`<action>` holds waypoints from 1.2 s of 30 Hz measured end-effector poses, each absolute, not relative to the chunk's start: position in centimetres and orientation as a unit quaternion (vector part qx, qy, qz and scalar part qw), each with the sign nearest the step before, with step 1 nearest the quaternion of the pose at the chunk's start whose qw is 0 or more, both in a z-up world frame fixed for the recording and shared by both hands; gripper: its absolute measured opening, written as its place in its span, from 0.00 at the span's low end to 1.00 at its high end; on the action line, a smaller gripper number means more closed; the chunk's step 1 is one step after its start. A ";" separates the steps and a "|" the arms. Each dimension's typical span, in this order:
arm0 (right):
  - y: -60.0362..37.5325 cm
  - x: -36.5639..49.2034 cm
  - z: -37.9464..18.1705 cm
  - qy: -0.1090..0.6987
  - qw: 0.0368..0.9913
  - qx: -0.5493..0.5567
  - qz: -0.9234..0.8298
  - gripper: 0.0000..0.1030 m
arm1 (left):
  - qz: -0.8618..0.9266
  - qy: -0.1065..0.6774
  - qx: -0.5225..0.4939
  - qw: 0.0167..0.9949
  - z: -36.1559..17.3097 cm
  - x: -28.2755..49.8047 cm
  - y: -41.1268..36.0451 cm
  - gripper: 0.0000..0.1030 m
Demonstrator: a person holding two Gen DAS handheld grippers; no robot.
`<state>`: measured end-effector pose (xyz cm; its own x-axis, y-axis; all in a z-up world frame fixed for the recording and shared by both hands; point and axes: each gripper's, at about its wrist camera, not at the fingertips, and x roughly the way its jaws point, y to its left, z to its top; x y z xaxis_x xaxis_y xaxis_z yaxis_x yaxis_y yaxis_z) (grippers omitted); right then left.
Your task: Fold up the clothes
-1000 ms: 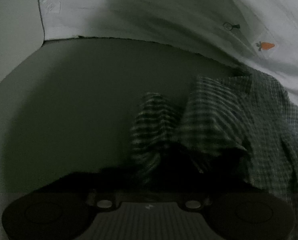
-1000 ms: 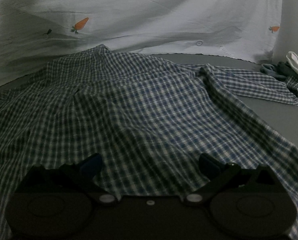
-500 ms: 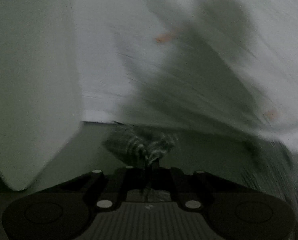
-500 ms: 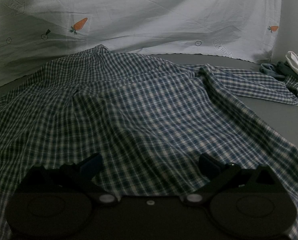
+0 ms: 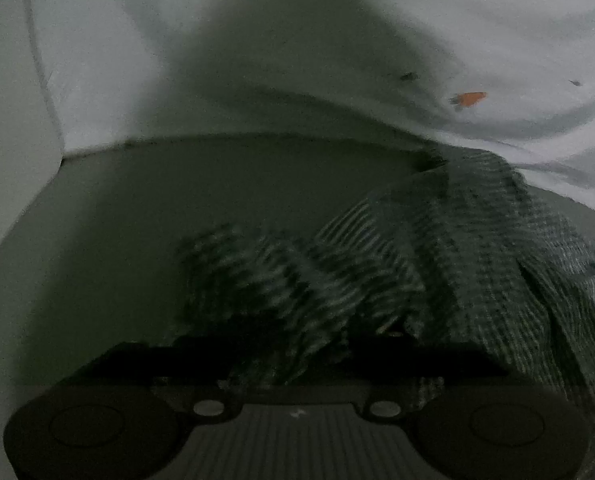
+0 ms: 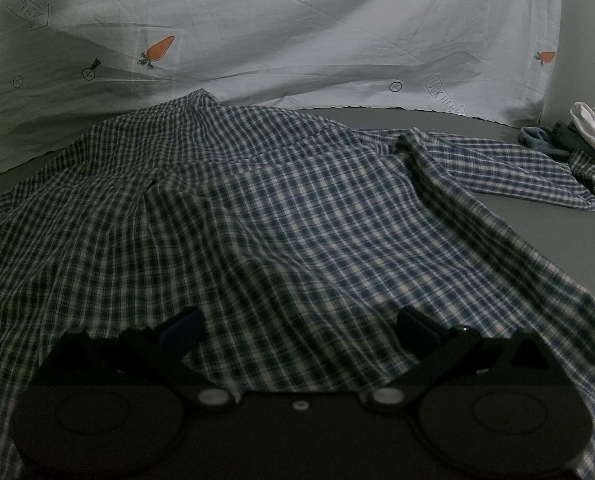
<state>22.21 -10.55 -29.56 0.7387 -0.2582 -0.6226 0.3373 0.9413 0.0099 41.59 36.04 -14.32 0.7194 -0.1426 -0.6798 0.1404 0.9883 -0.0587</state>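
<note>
Item one, checked shirt [image 6: 281, 216]: I see it spread across the grey surface [image 6: 557, 240], collar end toward the carrot-print sheet [image 6: 337, 32] hung behind. One sleeve [image 6: 509, 168] trails toward a small pile of clothes [image 6: 577, 132] at my right.

Item two, left gripper [image 5: 297, 344]: jaws have just been opening; a bunched fold of the shirt [image 5: 297, 280] lies between them, blurred, apparently not pinched.

Item three, right gripper [image 6: 297, 328]: I read its jaws as wide apart, over the hem, gripping nothing.
</note>
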 end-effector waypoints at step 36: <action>-12.7 26.2 -27.6 0.368 0.915 0.090 -0.140 1.00 | 0.118 0.385 -0.120 0.907 -13.2 41.6 45.7 0.48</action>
<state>26.21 -12.72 -27.56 0.6896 -0.1891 -0.6990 0.3215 0.9449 0.0615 41.59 45.74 -13.24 0.6754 0.1212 -0.7274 -0.3059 0.9436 -0.1268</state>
